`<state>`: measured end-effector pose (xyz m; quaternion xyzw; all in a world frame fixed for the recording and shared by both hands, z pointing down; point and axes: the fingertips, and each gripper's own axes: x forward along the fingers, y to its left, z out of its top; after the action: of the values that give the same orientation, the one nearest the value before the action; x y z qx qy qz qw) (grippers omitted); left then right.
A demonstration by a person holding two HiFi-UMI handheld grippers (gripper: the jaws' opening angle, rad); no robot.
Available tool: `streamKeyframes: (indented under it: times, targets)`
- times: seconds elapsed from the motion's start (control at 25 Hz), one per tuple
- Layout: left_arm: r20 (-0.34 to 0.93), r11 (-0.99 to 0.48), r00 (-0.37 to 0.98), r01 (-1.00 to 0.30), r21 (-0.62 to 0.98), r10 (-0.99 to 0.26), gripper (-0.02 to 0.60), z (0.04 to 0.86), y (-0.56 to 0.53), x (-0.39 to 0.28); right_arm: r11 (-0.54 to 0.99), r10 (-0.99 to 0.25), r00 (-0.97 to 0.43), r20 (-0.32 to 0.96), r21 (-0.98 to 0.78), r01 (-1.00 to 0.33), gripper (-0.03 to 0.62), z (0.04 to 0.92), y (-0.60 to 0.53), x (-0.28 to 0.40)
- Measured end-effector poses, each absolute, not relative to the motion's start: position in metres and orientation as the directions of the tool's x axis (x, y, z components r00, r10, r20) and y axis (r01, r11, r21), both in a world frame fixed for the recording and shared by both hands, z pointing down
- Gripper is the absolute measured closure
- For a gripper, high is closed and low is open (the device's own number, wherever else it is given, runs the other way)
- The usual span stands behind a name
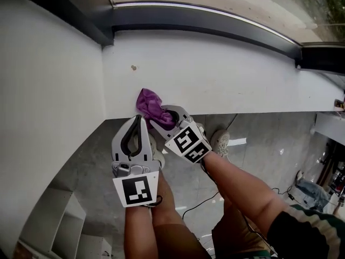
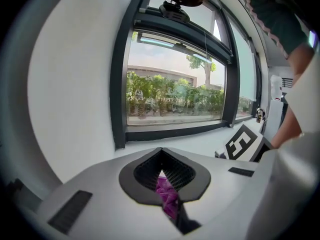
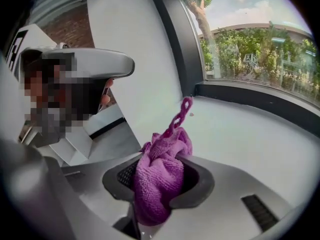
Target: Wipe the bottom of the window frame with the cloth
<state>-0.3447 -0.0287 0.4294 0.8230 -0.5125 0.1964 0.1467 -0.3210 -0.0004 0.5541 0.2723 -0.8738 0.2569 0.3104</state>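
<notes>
A crumpled purple cloth (image 1: pixel 151 104) lies at the near edge of the white sill (image 1: pixel 232 74), below the dark bottom rail of the window frame (image 1: pixel 205 24). My right gripper (image 1: pixel 168 117) is shut on the cloth (image 3: pixel 161 170), which bulges out between its jaws and trails a thin loop upward. My left gripper (image 1: pixel 141 118) sits just left of it, jaws shut, its tips against the cloth's lower left edge. In the left gripper view a bit of purple cloth (image 2: pixel 165 191) shows through the slit of the left gripper (image 2: pixel 162 173); the frame rail (image 2: pixel 175 132) runs beyond.
A white wall (image 1: pixel 48 90) closes the sill's left end. A small dark speck (image 1: pixel 133 67) marks the sill. Below are grey floor, the person's shoes (image 1: pixel 220 142), a cable (image 1: pixel 199 204) and white shelving (image 1: pixel 64 220). The sill stretches far to the right.
</notes>
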Motion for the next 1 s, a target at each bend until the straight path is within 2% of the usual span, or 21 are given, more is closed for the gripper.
streamKeyframes:
  times: [0.32,0.52,1.0]
  targets:
    - [0.465,-0.353,0.329,-0.935,0.039,-0.822,0.574,0.417,-0.025,-0.382,0.783,-0.236,-0.700,0.674,-0.294,-0.548,0.450,0.556,-0.008,-0.376]
    - [0.459,-0.304,0.284,-0.952,0.033,-0.842,0.574,0.411,-0.019,-0.396,0.783,-0.184,-0.747,0.639,-0.365,-0.504,0.450,0.554,-0.006,-0.411]
    - [0.468,-0.215,0.201,-0.976,0.024,-0.861,0.574,0.418,-0.023,-0.424,0.819,-0.142,-0.777,0.613,-0.369,-0.441,0.450,0.551,-0.006,-0.425]
